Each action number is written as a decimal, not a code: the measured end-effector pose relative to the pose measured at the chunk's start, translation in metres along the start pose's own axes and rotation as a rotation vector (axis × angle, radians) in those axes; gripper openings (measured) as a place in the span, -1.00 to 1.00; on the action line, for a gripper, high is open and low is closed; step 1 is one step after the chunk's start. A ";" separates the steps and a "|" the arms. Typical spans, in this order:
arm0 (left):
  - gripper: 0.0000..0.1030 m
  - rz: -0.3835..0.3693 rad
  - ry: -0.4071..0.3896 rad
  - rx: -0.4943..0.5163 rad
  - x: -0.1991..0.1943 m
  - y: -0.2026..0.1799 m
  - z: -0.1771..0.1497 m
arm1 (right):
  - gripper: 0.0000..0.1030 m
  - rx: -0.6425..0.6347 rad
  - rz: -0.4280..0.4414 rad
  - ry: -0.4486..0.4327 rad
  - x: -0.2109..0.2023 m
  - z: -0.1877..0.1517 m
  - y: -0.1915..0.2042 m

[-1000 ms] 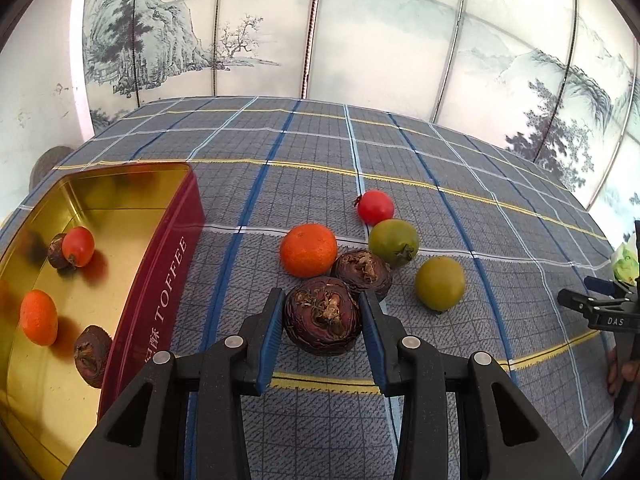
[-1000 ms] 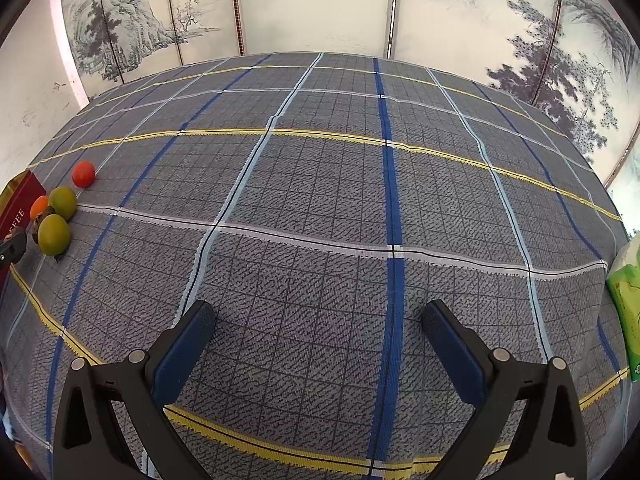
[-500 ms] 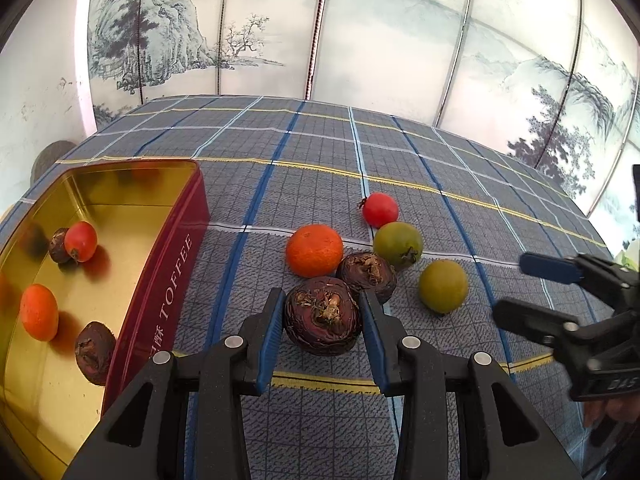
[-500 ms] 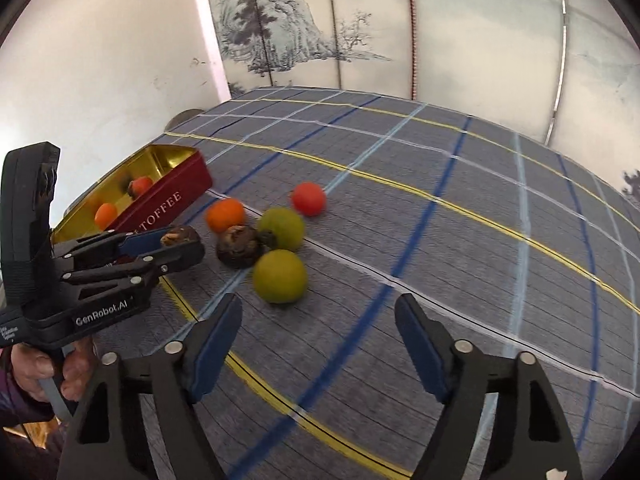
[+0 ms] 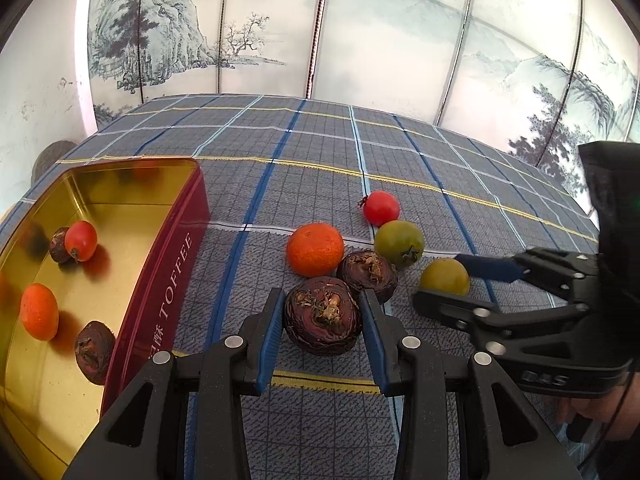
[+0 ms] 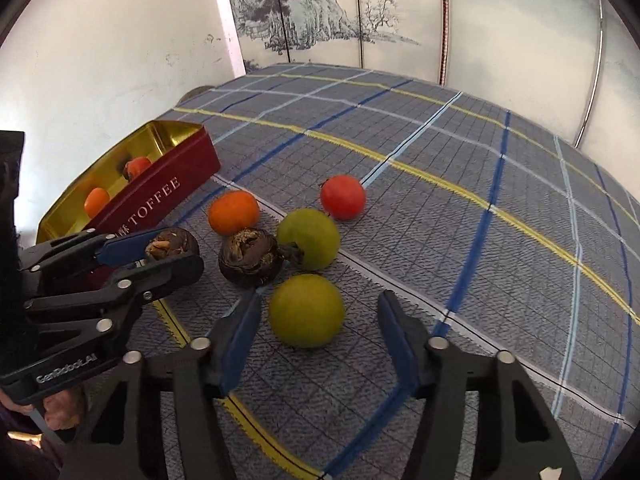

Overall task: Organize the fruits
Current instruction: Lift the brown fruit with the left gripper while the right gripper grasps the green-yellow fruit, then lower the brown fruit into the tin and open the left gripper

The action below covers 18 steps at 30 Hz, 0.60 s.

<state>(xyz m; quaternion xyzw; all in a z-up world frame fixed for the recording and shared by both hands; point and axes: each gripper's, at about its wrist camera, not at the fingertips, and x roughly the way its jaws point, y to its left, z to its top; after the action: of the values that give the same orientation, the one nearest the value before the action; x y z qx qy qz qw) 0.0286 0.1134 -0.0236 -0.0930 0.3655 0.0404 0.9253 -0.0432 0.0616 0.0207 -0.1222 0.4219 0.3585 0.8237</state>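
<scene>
Left hand-held gripper (image 5: 322, 322), left wrist view: jaws narrowed around the dark water chestnut (image 5: 323, 316), blue pads flush on both its flanks; it rests on the plaid tabletop (image 5: 280, 152), not lifted as far as I can judge. Red toffee tin (image 5: 160, 300) lies to the left of this grip, long axis running away from the camera; it already contains a tangerine, a red tomato and two chestnuts. A second chestnut (image 5: 368, 270) sits just behind the gripped one, touching or nearly so. Right hand-held gripper (image 5: 450, 285) enters from the right, its fingers bracketing the yellow-green fruit (image 5: 445, 277).

Right wrist view: right hand-held gripper (image 6: 318, 326) wide open, jaws either side of the yellow-green fruit (image 6: 306, 310), gap on both flanks, no contact visible. Fruit lies dead ahead, roughly round, no preferred axis. Left hand-held gripper (image 6: 170, 254) is nearer the tin (image 6: 160, 196); judgement: its carry is short, leftward.
</scene>
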 end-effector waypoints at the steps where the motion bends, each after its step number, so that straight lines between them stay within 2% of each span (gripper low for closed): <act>1: -0.25 0.002 0.001 0.002 0.000 0.000 -0.001 | -0.16 -0.002 0.001 0.003 0.003 -0.001 0.000; 3: -0.24 0.008 0.001 0.001 0.001 0.000 -0.002 | -0.36 -0.005 0.007 -0.006 0.001 -0.001 0.002; 6: -0.25 0.010 0.001 0.002 0.001 0.000 -0.002 | -0.37 0.005 -0.024 -0.017 -0.003 -0.005 0.002; 11: -0.25 0.025 -0.006 0.009 0.000 0.000 -0.004 | -0.37 0.101 -0.041 -0.049 -0.020 -0.020 -0.016; 15: -0.25 0.035 -0.046 0.024 -0.010 -0.002 -0.007 | -0.37 0.149 -0.051 -0.056 -0.027 -0.026 -0.030; 18: -0.25 0.072 -0.062 0.017 -0.022 0.000 -0.007 | -0.36 0.166 -0.047 -0.056 -0.027 -0.026 -0.034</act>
<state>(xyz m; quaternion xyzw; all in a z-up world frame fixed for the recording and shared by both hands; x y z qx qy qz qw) 0.0077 0.1119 -0.0141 -0.0705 0.3399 0.0733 0.9349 -0.0462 0.0114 0.0221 -0.0533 0.4240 0.3060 0.8507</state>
